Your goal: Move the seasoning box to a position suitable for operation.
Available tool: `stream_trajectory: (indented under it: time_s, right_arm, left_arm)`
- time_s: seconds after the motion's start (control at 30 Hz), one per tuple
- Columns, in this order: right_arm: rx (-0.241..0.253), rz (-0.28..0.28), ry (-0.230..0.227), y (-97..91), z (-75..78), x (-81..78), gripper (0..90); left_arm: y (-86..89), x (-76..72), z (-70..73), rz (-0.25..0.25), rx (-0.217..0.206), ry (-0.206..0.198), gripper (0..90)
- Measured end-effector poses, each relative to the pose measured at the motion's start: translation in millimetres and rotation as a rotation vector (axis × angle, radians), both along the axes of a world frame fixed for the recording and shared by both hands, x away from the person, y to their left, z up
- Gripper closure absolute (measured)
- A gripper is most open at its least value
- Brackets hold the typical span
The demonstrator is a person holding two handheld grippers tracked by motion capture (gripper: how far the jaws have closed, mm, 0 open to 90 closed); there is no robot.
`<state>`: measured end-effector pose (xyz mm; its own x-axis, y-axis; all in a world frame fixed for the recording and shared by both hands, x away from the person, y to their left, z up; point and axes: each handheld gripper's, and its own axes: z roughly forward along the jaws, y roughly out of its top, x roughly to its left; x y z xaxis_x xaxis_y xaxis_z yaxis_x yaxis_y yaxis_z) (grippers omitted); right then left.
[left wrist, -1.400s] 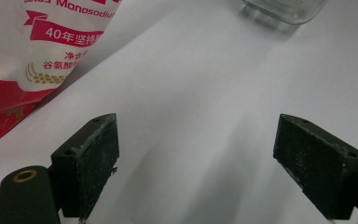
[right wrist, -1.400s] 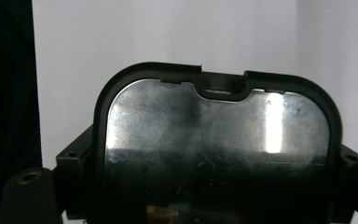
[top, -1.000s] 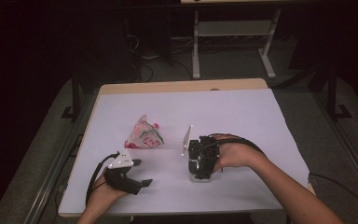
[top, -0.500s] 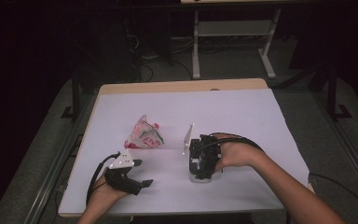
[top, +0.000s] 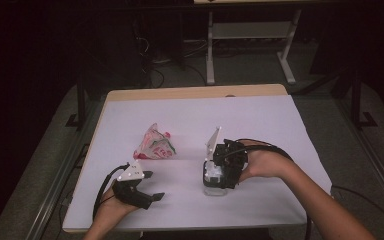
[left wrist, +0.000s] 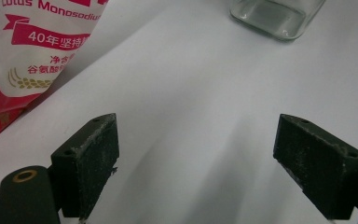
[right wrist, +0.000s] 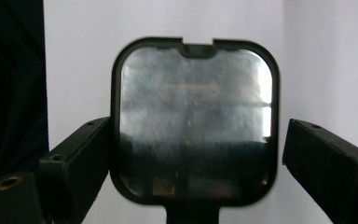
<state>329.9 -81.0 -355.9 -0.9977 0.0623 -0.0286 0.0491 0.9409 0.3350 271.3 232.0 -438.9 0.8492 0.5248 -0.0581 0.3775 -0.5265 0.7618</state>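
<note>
Just eased the right gripper (top: 215,177) wider around the square-lidded jar (right wrist: 193,121), standing on the table (top: 260,115) right of the seasoning packet (top: 155,145), with one pad clear, so probably released, and left gripper (left wrist: 196,158) gaping, empty.

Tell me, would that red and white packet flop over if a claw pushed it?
Probably. The packet looks like thin crinkled film, peaked and rumpled, so it would likely crumple rather than slide stiffly. It seems light and part-filled, so a nudge may tip it. Its glossy printed skin could be slippery.
</note>
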Motion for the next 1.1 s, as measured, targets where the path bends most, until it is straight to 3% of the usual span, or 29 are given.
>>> stream_trajectory:
  time_s: [0.33,0.4,0.47,0.6,0.63,0.67,0.8,0.83,0.87,0.93,0.97,1.03,1.1]
  right_arm:
    - [0.074,-0.065,0.007,-34.6,6.3,-1.9,9.1]
    - [0.126,-0.097,0.031,-50.4,5.8,-3.0,11.0]
    - [0.129,-0.106,0.022,-55.5,4.4,-2.9,11.3]
    - [0.218,-0.166,0.039,-82.4,-3.7,-3.3,14.6]
    - [0.218,-0.166,0.039,-82.4,-3.7,-3.3,14.6]
    - [0.265,-0.196,0.049,-92.8,-6.4,-4.7,20.5]
    - [0.315,-0.248,0.047,-108.8,-9.6,-6.6,29.2]
    - [0.361,-0.262,0.042,-114.9,-10.7,-8.5,33.9]
    - [0.458,-0.305,0.052,-126.4,-16.1,-11.3,41.4]
    - [0.475,-0.350,0.049,-133.0,-23.3,-13.9,47.0]
    - [0.475,-0.350,0.049,-133.0,-23.3,-13.9,47.0]
    - [0.524,-0.369,0.047,-139.2,-30.6,-16.3,53.9]
    - [0.541,-0.391,0.042,-143.5,-36.6,-17.7,60.5]
  left_arm:
    - [1.5,-1.0,2.2,-0.002,-0.003,0.000,13.7]
    - [2.3,-0.9,3.1,0.003,0.000,-0.004,13.7]
    - [3.0,-0.5,3.9,0.007,-0.003,-0.005,13.7]
    - [3.7,-0.4,5.3,0.004,-0.001,-0.005,12.6]
    - [3.4,-0.8,5.7,0.003,0.002,-0.007,12.6]
    - [3.2,-0.9,6.1,0.005,0.003,-0.004,12.6]
    - [1.9,0.1,6.1,-0.003,-0.005,0.027,12.6]
    - [1.9,0.2,6.5,-0.003,-0.006,0.028,12.6]
    - [1.3,-0.5,6.2,0.008,-0.017,0.032,12.6]
    - [1.8,-0.4,7.4,0.003,-0.016,0.030,12.6]
    - [1.6,-0.8,7.6,0.006,-0.018,0.026,12.6]
    - [0.6,-2.4,7.7,0.012,-0.016,0.005,12.6]
    - [0.2,-2.3,8.3,0.007,-0.016,0.000,12.6]
